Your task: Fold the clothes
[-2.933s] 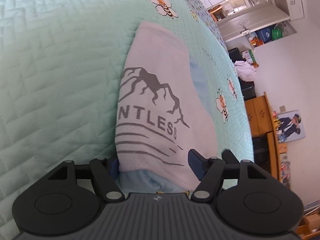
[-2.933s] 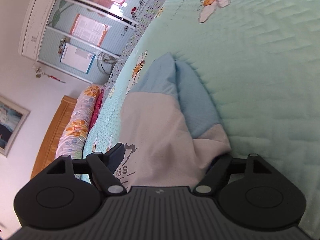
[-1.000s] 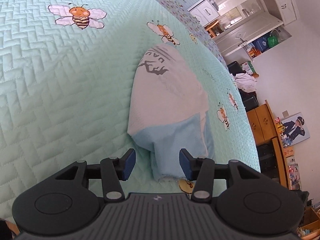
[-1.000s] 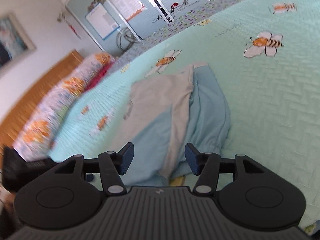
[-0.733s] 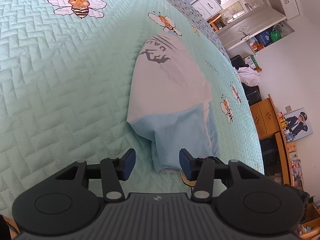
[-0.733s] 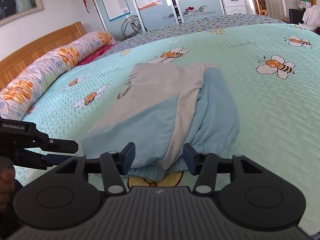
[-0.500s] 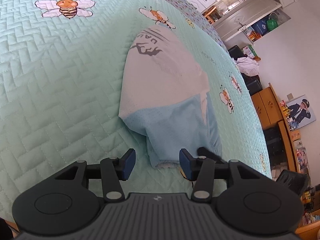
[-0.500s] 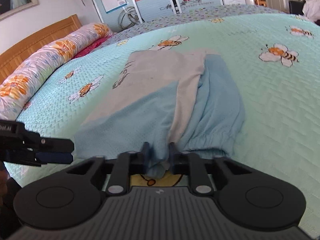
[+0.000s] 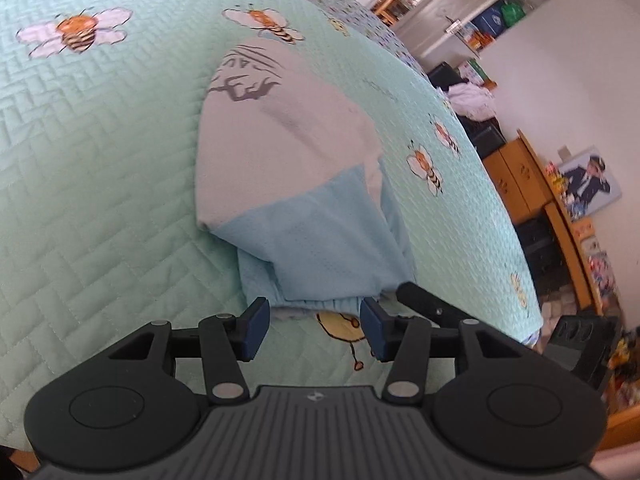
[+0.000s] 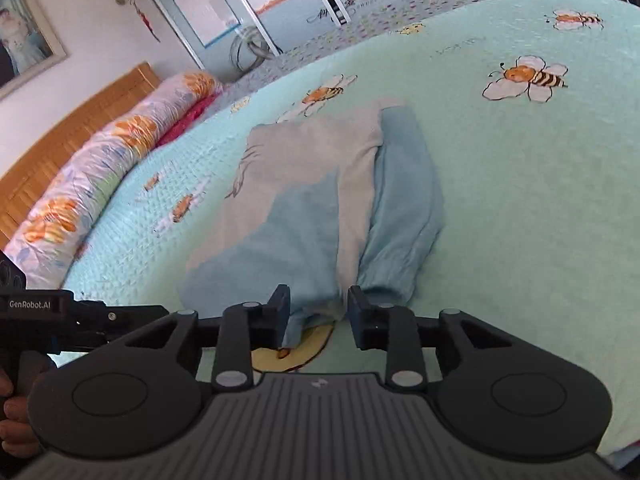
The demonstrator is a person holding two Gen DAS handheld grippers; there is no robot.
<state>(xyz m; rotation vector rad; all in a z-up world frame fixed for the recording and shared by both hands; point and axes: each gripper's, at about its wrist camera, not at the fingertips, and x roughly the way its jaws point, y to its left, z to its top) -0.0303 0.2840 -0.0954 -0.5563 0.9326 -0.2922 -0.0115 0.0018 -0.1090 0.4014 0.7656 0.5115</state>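
A home bedroom: bee-print quilted bedspread (image 10: pixel 520 184), wooden headboard (image 10: pixel 76 120), floral bolster (image 10: pixel 100 168), framed portrait (image 10: pixel 24 36).

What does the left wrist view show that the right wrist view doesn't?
Only the left wrist view: the shirt's dark print, a wooden cabinet and a wall picture. Only the right wrist view: the headboard, a floral bolster and the shirt's loose blue sleeve. Both: the folded shirt on the bee quilt, with each open tool, left and right, at its near edge.
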